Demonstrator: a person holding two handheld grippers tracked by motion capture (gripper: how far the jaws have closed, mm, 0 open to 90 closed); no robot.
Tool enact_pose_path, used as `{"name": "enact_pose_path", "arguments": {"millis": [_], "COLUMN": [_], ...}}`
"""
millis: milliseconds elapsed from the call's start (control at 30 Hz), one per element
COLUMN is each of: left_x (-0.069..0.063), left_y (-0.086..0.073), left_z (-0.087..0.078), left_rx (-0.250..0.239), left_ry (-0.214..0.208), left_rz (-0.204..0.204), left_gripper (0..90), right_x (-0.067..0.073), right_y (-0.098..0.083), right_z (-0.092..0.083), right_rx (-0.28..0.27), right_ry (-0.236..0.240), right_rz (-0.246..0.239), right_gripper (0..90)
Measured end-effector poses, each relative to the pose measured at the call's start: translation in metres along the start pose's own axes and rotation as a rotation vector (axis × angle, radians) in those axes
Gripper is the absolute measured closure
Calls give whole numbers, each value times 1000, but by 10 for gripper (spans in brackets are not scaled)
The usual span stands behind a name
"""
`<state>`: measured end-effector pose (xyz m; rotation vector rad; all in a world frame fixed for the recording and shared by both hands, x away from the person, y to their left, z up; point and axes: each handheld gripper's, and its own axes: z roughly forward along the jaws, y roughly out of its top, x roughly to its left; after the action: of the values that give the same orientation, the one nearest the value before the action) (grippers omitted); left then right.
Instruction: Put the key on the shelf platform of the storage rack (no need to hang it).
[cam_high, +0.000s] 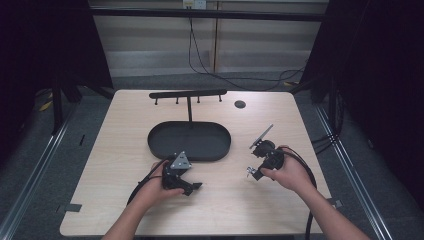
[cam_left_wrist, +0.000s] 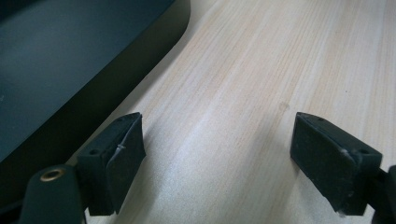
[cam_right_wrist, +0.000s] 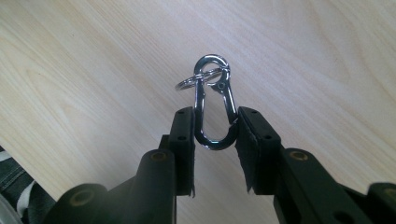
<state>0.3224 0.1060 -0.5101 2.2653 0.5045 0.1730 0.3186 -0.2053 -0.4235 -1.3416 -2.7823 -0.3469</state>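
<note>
A shiny metal carabiner clip (cam_right_wrist: 213, 105) with a small key ring (cam_right_wrist: 187, 83) on its far end is held between the jaws of my right gripper (cam_right_wrist: 215, 128), which is shut on its lower loop just above the wooden table. In the high view that right gripper (cam_high: 255, 171) sits at the table's right, the clip (cam_high: 249, 172) a small glint at its tip. My left gripper (cam_left_wrist: 217, 154) is open with bare wood between its jaws, next to the black oval tray (cam_left_wrist: 51, 65). From above, the left gripper (cam_high: 192, 187) lies just in front of the tray (cam_high: 160, 145).
A black hook rack (cam_high: 188, 93) on a thin post stands behind the tray, with several small pegs hanging under its bar. A small dark disc (cam_high: 240, 104) lies at the table's back right. Cables trail from both grippers toward the front edge.
</note>
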Motion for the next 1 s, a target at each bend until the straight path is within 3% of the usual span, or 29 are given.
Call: {"name": "enact_pose_path", "arguments": {"millis": [600, 1000], "left_x": [0, 0], "left_y": [0, 0], "left_z": [0, 0], "left_rx": [0, -1], "left_ry": [0, 2], "left_rz": [0, 3], "left_gripper": [175, 175], "right_x": [4, 11], "right_y": [25, 54], "right_z": [-16, -22], "right_rx": [-26, -30], "right_ry": [22, 26], "right_rz": [-5, -20], "right_gripper": [686, 686]}}
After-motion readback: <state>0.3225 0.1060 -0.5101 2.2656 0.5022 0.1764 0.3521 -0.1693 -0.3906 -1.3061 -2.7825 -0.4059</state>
